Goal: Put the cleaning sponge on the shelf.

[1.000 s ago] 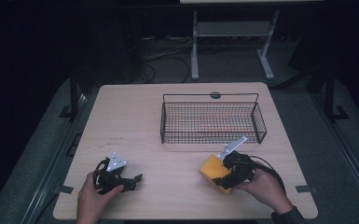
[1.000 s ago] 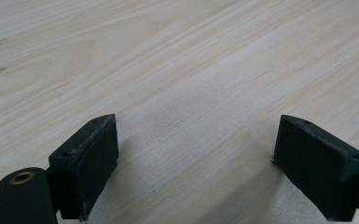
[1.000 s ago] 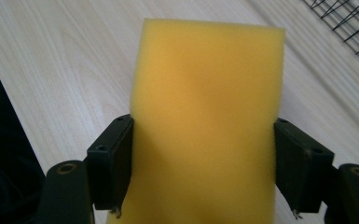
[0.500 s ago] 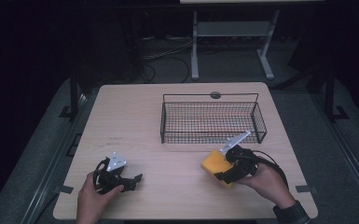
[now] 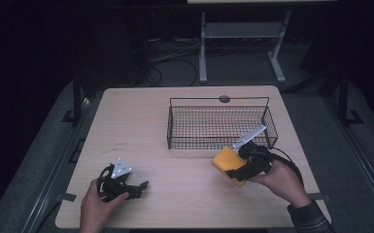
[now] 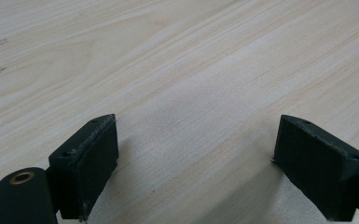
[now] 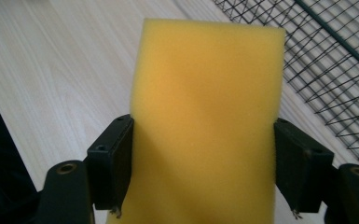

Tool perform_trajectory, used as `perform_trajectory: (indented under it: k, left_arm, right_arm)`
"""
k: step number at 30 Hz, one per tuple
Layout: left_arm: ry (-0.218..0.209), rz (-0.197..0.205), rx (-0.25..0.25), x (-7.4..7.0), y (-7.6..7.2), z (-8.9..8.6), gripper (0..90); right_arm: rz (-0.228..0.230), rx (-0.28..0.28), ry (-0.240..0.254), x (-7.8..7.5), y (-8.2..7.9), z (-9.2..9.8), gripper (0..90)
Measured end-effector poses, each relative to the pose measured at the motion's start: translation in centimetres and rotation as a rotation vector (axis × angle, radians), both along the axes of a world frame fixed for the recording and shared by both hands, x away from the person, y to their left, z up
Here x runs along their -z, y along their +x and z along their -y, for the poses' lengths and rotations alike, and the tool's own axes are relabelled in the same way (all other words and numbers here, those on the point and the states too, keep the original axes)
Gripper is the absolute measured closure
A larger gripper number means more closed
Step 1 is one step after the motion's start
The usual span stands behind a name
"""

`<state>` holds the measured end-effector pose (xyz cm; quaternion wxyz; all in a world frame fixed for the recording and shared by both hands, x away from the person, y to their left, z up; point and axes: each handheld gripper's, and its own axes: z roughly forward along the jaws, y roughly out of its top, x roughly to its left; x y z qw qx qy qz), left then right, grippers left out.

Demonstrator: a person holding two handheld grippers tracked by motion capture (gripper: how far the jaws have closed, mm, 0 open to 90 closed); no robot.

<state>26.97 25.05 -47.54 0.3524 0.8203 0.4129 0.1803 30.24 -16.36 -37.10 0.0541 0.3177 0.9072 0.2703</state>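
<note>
A yellow sponge (image 5: 227,160) hangs just above the table, right in front of the black wire basket (image 5: 218,102). My right gripper (image 5: 237,171) is shut on it; in the right gripper view the sponge (image 7: 205,116) fills the gap and both pads (image 7: 114,163) press its sides. The left gripper (image 5: 138,186) rests low on the table at the front left, held by a hand. Its jaws stand open over bare wood, with nothing between the pads (image 6: 91,158).
The wooden table (image 5: 141,121) has its front edge close to both hands. The basket stands right of centre, its near wall just behind the sponge. A small dark round disc (image 5: 224,99) lies behind the basket. Dark floor and a white stand (image 5: 243,34) lie beyond.
The right gripper has lifted the sponge slightly and carried it toward the basket's near wall. The left gripper has stayed where it was.
</note>
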Motion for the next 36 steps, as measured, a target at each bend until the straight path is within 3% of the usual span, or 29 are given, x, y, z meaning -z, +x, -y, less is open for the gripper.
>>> perform_trajectory:
  k: [17,36]
  left_arm:
    - [0.002,0.001,0.001,0.0,0.0,0.0,12.8]
    - [0.003,0.002,0.002,0.0,0.0,0.0,12.8]
  right_arm:
    - [0.023,0.044,-0.002,-1.9,2.3,1.3,29.3]
    - [0.028,0.098,-0.009,-3.0,5.0,2.6,29.2]
